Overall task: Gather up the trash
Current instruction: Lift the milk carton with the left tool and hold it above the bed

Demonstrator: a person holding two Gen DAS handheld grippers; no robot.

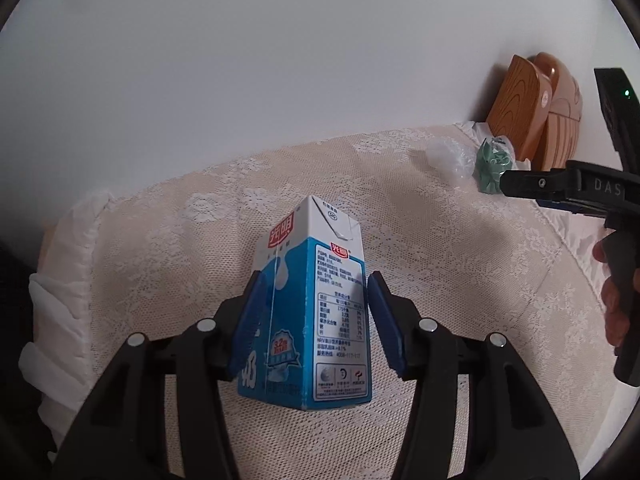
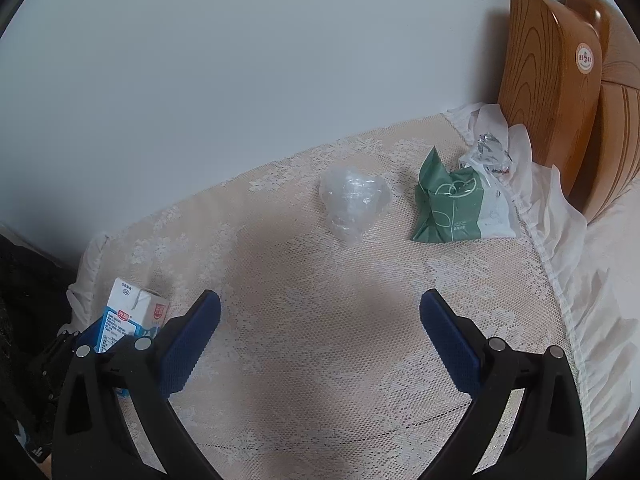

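**Carton grip is narrow; keep it from tipping**

Left wrist view: your left hand-held gripper (image 1: 316, 316) is clenched on the milk carton (image 1: 308, 312), which stands upright on the lace-covered bed (image 1: 460, 264) between the blue pads (image 1: 250, 320). The pads bear on the carton's lower half, so it could pivot or slip out if you lift quickly, and squeezing harder may crush it.

Right wrist view: your right hand-held gripper (image 2: 320, 344) is released, with nothing between its fingers. Ahead of it lie the clear plastic wad (image 2: 354, 202) and, further right, the green wrapper (image 2: 444, 204). The wad is light and crumpled; closing short of it could flick it away.
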